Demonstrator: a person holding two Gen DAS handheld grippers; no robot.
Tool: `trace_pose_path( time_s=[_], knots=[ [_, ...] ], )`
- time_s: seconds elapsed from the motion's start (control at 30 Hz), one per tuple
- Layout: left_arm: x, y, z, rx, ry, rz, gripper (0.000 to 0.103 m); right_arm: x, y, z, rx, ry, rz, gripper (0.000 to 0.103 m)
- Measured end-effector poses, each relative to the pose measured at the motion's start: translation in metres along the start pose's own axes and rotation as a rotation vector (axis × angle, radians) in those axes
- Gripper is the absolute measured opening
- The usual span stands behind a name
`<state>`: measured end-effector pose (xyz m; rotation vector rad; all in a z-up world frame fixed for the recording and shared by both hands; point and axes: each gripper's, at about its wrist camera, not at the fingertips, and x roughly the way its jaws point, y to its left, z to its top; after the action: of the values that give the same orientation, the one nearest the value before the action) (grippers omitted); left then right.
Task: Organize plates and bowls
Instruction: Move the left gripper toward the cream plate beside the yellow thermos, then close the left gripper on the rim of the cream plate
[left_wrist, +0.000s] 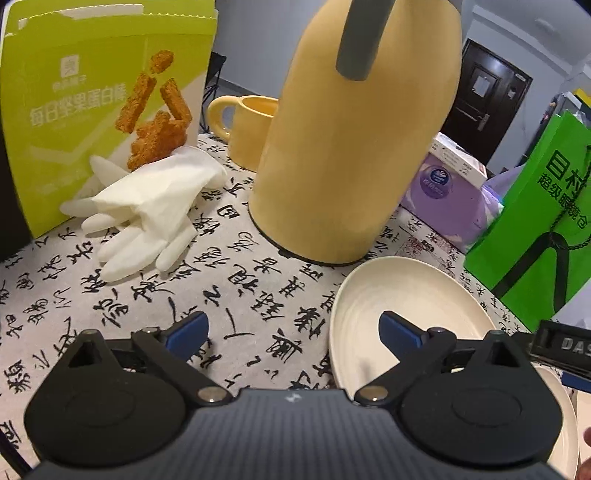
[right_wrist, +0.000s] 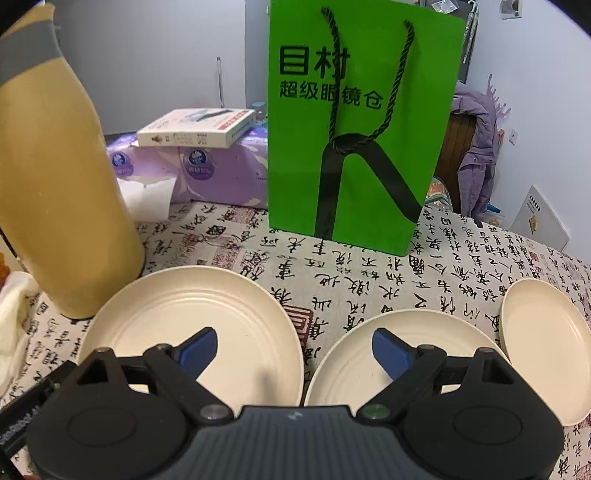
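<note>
Green paper bag (right_wrist: 354, 122): black print "目村" over "超级眼镜仓", same bag partly seen in left wrist view. Lime snack box (left_wrist: 99, 110): white "每日坚果蛋白棒", small logo above it too blurred. Black part at right edge (left_wrist: 565, 347): letters "DAS", cut off. Tablecloth (right_wrist: 369, 280): brush calligraphy with red seals, not legible. Purple tissue pack (right_wrist: 207, 166) logo unreadable.

In the right wrist view three cream round plates lie in a row on the calligraphy-print tablecloth (right_wrist: 369, 273): left plate (right_wrist: 192, 325), middle plate (right_wrist: 362, 362), right plate (right_wrist: 543, 332). Behind them stands a green paper shopping bag (right_wrist: 354, 147), left of it a tall yellow ceramic jug (right_wrist: 55, 184). A white cardboard box (right_wrist: 195, 127) rests on purple tissue packs (right_wrist: 207, 173) between jug and bag.
</note>
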<state>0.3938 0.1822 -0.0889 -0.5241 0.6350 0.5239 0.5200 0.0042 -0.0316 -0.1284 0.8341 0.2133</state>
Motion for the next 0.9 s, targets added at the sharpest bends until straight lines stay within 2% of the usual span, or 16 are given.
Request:
trace_pose_path(
  time_s=[0.23, 0.43, 0.6, 0.67, 0.73, 0.8, 0.9],
  knots=[
    [-0.005, -0.004, -0.002, 0.038, -0.034, -0.035, 0.096, 0.015, 0.008, 0.001, -0.042, 0.013, -0.031, 0.09],
    [0.001, -0.001, -0.002, 0.025, -0.012, -0.04, 0.087, 0.022, 0.012, 0.0, -0.059, 0.026, -0.031, 0.085],
    [0.006, 0.001, -0.002, 0.015, 0.017, -0.054, 0.081, 0.028, 0.009, 0.0, -0.056, 0.048, -0.017, 0.07],
    [0.008, 0.003, -0.002, 0.007, 0.032, -0.057, 0.079, 0.031, 0.007, 0.0, -0.05, 0.054, -0.029, 0.07],
    [0.011, 0.004, -0.003, 0.001, 0.045, -0.063, 0.071, 0.034, 0.006, -0.001, -0.046, 0.057, -0.029, 0.068],
    [0.013, 0.004, -0.003, -0.002, 0.057, -0.074, 0.063, 0.036, 0.005, -0.001, -0.043, 0.062, -0.019, 0.061],
    [0.015, 0.002, -0.005, 0.01, 0.066, -0.08, 0.049, 0.036, 0.008, -0.002, -0.065, 0.047, -0.025, 0.06]
  ],
)
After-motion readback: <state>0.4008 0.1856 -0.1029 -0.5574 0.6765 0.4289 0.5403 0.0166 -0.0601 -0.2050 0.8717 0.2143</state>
